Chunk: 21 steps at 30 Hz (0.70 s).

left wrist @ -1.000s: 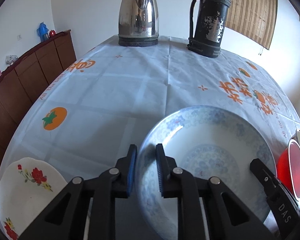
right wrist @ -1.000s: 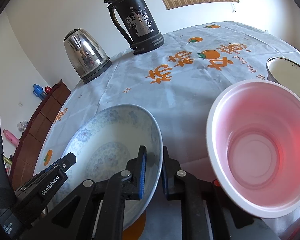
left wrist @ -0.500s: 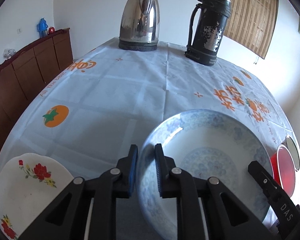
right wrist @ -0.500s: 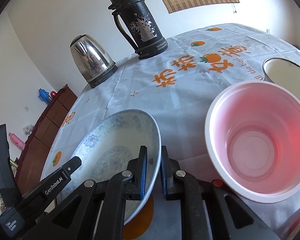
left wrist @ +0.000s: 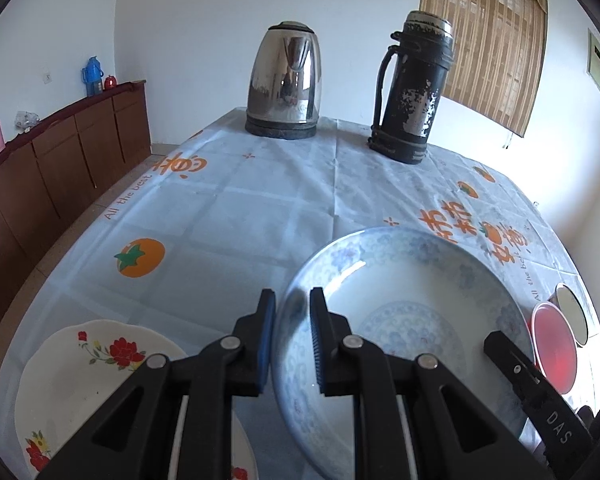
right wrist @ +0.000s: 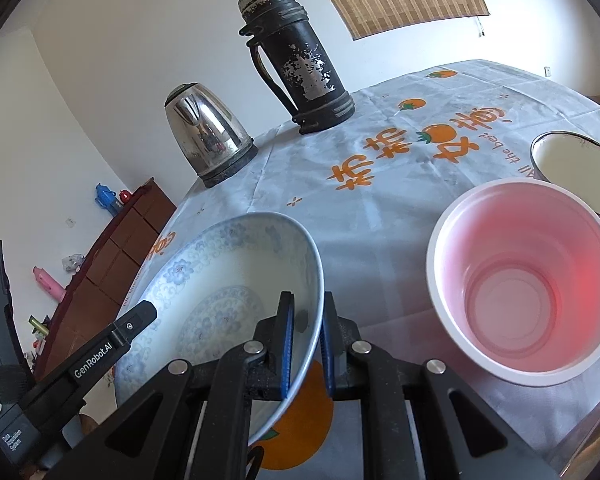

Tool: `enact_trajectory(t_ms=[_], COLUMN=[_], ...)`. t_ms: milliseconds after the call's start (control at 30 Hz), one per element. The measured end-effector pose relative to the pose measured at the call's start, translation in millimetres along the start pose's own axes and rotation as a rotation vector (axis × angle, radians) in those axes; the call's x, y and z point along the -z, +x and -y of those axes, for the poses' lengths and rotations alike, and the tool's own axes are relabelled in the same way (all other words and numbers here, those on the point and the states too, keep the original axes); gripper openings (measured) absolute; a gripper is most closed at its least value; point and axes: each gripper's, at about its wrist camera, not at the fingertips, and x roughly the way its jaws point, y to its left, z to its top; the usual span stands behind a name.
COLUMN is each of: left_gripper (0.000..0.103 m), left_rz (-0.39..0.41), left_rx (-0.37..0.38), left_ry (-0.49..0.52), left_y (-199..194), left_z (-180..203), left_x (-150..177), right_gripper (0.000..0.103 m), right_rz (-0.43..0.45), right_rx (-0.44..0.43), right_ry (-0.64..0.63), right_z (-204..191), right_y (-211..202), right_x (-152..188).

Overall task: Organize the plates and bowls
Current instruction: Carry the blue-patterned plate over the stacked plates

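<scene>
A blue-and-white patterned bowl (left wrist: 404,312) is held off the table by both grippers. My left gripper (left wrist: 292,300) is shut on its left rim. My right gripper (right wrist: 306,300) is shut on its right rim; the bowl also shows in the right wrist view (right wrist: 228,280). A white plate with red flowers (left wrist: 80,376) lies on the table at the lower left. A red plastic bowl (right wrist: 524,288) stands to the right of the patterned bowl, with a metal bowl (right wrist: 572,168) behind it.
A steel kettle (left wrist: 286,80) and a black thermos (left wrist: 414,92) stand at the far end of the table, which has a white cloth with orange prints (left wrist: 228,208). A brown sideboard (left wrist: 60,160) runs along the left wall.
Both grippers have lifted the patterned bowl higher and drawn it back; kettle and thermos look farther away. The grips have not changed.
</scene>
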Motion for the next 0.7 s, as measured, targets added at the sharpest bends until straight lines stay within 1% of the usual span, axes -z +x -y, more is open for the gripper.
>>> enact_trajectory(t_ms=[167,433,567,700], left_gripper=[0.014,0.014,0.014,0.014], left_rz=[-0.003,-0.009,0.003,0.015], left_rx=[-0.011,-0.020,-0.013,-0.021], left_ry=[-0.013,-0.027,-0.026,-0.027], left_y=[-9.0,-17.4,-27.4,-37.5], left_z=[-9.1,-19.2,-20.9,-23.7], left_x=[10.0,20.2,22.0,24.5], right_gripper=[0.013,0.013,0.013,0.013], right_rz=[0.009,-0.004,0.020,0.033], right_rx=[-0.018,-0.028,-0.037,-0.051], right_ry=[-0.018,-0.053,-0.067,-0.077], right_z=[-6.1,-13.9,-16.0,-19.6], right_y=[-7.3,-11.8,-20.6,-28.9], right_x=[5.7,17.5,19.5,23.2])
